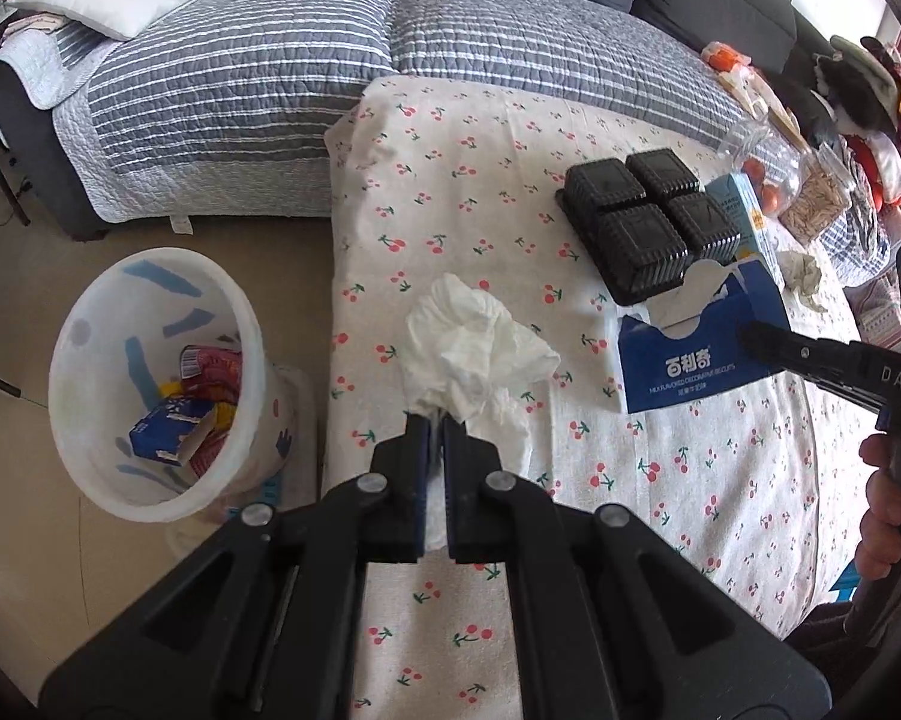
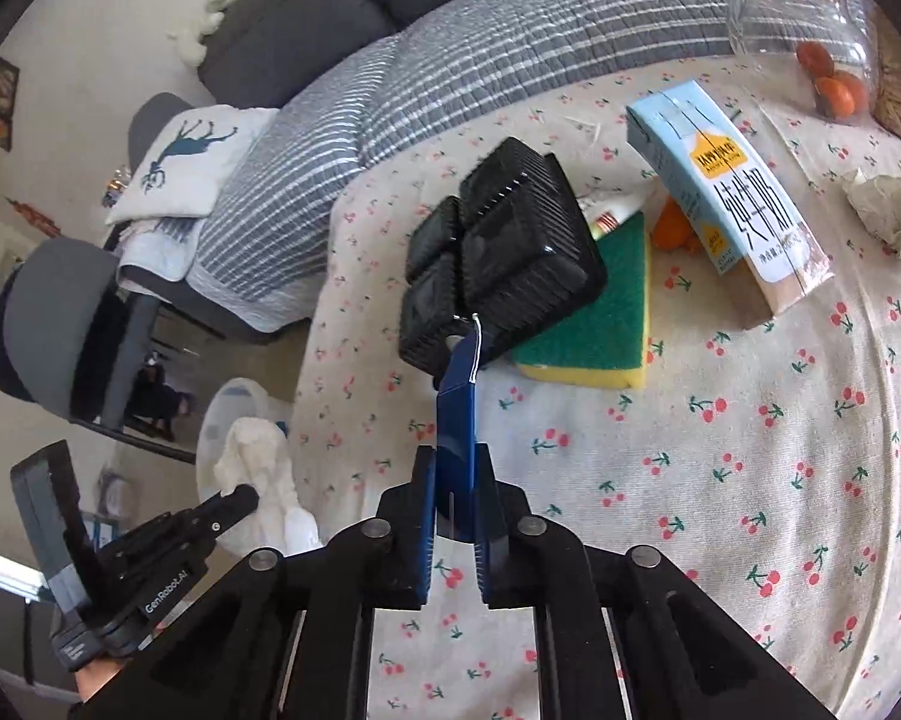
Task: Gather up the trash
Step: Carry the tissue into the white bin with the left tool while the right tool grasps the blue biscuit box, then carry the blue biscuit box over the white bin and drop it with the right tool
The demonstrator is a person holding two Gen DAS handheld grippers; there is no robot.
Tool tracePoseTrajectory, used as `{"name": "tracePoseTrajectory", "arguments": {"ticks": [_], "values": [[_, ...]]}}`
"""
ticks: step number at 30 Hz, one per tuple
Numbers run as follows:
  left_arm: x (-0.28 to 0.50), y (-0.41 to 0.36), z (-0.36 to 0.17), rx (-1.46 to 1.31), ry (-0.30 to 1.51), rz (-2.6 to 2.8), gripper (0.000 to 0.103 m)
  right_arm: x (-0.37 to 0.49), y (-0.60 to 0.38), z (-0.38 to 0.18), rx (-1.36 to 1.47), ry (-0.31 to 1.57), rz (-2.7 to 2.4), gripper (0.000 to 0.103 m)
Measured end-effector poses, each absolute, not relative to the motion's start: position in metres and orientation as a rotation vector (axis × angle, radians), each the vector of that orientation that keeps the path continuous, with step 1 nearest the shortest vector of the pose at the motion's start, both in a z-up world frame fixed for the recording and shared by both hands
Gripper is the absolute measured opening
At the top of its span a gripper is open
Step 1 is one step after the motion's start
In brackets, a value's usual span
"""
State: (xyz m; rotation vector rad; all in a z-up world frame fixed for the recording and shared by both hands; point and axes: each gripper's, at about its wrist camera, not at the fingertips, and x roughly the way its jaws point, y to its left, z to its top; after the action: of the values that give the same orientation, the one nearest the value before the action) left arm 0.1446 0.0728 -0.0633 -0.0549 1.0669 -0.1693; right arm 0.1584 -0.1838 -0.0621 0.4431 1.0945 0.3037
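Nearest, left gripper (image 1: 436,417): fingers pinched on crumpled white tissue (image 1: 471,345), held just above cherry-print bench (image 1: 450,180)

Left of it, on floor beside bench: white trash bin (image 1: 90,312), mouth open upward, blue carton and red wrappers already inside; bin lies left of and below the tissue, so left gripper is the nearer one for the drop

Centre: black four-cell plastic tray (image 1: 651,222), upside down on bench

Right of tray: blue biscuit box (image 1: 690,360), torn open, clamped at its side by right gripper (image 2: 455,456); fingers closed on the flattened blue wall, box's long axis running away from the camera

Far right: pale blue milk carton (image 2: 726,192), crumpled paper ball (image 2: 888,210), both loose on bench

Right wrist only: green-and-yellow sponge (image 2: 594,324) and small tube behind tray, hidden from left wrist

Left wrist only: bin contents

Judged: two items in grip, neither yet binned
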Motion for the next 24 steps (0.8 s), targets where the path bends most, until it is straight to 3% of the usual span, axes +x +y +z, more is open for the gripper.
{"name": "tracePoseTrajectory", "arguments": {"ticks": [10,18,21,23,24], "values": [[0.14,0.158,-0.041,-0.172,0.96,-0.002,0.005,0.156,-0.151,-0.034,0.395,1.015,0.361,0.01],[0.145,0.209,-0.065,-0.14,0.923,0.106,0.006,0.159,-0.105,-0.028,0.367,0.97,0.428,0.01],[0.141,0.216,-0.071,-0.109,0.94,0.136,0.028,0.161,-0.083,-0.028,0.343,0.959,0.456,0.01],[0.136,0.223,-0.071,-0.113,0.941,0.144,0.055,0.16,-0.068,-0.028,0.333,0.959,0.476,0.01],[0.134,0.226,-0.07,-0.113,0.938,0.148,0.059,0.159,-0.061,-0.029,0.329,0.963,0.489,0.01]]}}
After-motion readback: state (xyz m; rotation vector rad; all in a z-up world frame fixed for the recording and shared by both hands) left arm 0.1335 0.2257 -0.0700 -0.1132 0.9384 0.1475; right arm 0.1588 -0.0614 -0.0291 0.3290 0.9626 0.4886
